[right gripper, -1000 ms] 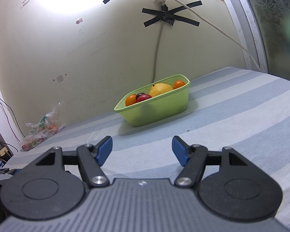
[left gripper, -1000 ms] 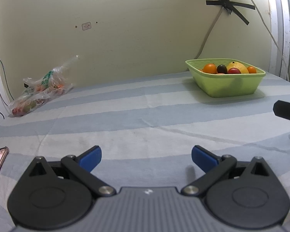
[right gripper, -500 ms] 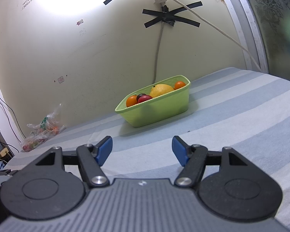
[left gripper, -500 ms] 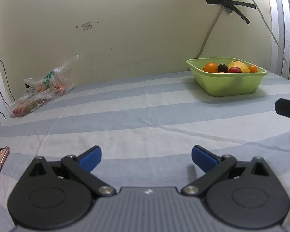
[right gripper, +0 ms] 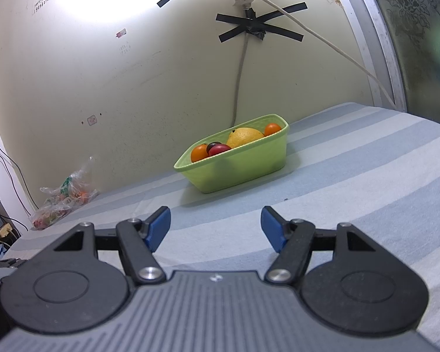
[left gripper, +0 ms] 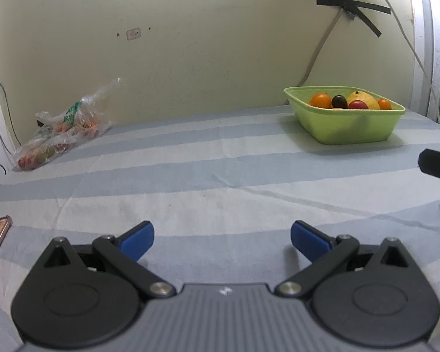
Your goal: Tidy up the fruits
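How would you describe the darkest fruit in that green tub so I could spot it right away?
Find the light green tub on the striped cloth by the wall, below the black tape cross. Among the fruit heaped inside, the dark plum sits between an orange and a big yellow fruit, just behind a red one. It is the only near-black fruit there.

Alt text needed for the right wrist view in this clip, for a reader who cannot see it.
The open, empty right gripper points across a blue-striped cloth toward a green basket holding oranges, a yellow fruit and dark plums. A clear plastic bag of produce lies far left by the wall.
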Available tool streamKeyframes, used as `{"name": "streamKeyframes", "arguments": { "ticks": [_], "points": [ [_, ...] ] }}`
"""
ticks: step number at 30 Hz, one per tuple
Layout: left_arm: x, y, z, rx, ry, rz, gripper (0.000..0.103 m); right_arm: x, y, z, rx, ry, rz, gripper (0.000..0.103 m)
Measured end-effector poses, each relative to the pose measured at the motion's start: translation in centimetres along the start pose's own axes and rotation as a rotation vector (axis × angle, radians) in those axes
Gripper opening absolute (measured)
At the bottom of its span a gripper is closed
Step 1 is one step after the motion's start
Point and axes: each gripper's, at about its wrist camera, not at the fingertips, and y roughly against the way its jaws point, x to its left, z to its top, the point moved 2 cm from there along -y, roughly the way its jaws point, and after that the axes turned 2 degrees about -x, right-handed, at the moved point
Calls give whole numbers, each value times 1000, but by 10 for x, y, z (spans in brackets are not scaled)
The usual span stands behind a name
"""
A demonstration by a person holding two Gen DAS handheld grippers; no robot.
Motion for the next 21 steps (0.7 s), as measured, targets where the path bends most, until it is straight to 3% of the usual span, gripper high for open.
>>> {"name": "streamKeyframes", "arguments": {
  "ticks": [21],
  "points": [
    [-3,4,1,-10,-11,-18,103,1,0,-1,-1,1,-1,70]
  ]
}}
